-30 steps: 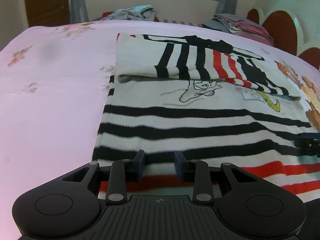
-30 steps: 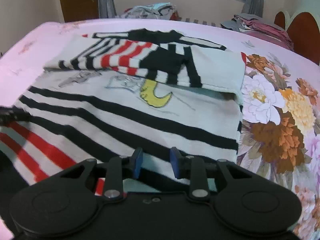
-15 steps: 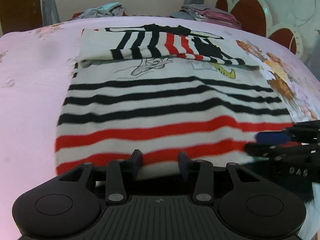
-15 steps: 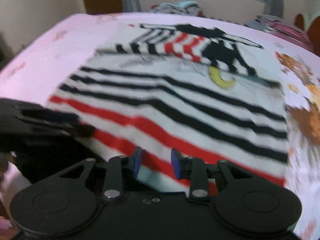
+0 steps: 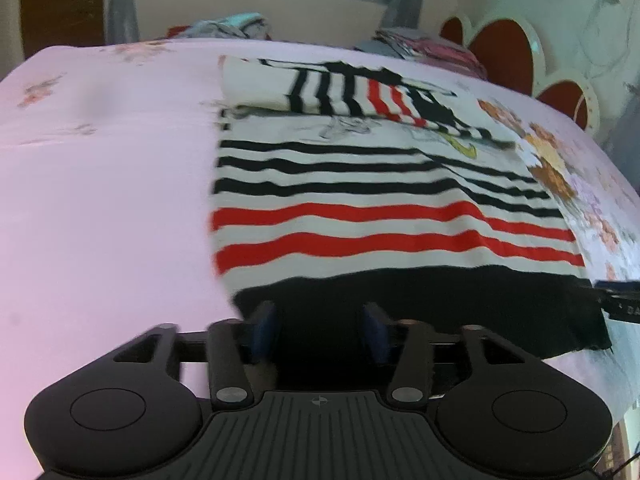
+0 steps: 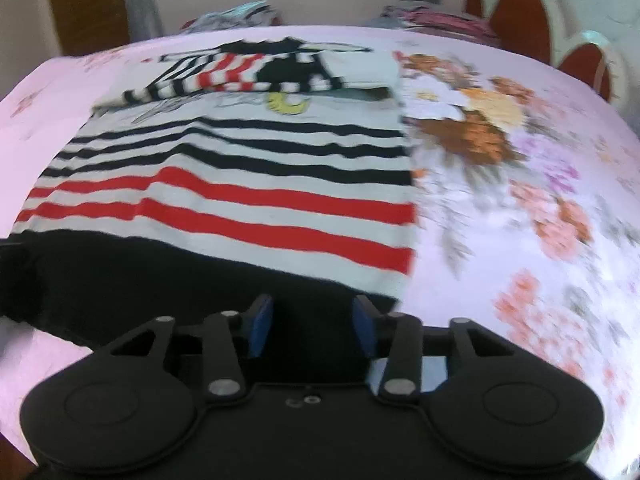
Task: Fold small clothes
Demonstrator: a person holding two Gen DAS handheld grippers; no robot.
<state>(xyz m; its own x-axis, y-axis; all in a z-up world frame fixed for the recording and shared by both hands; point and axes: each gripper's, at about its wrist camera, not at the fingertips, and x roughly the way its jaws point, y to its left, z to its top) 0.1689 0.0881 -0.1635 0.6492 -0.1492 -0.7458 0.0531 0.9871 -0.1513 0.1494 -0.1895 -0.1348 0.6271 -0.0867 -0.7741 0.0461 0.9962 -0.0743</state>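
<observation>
The striped white, black and red knitted sweater [image 5: 360, 208] lies flat on the pink flowered bedsheet [image 5: 104, 184], sleeves folded in, and both the left gripper [image 5: 318, 330] and right gripper [image 6: 312, 322] are spread at its black hem [image 6: 160, 280], so next I think they must pinch it and fold it upward

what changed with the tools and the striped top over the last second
Both tools pulled back toward the near end of the striped top: the left tool and right tool, open, now sit at its black hem, which was out of view before. Nothing was gripped or released. The sleeves stay folded across the chest.
</observation>
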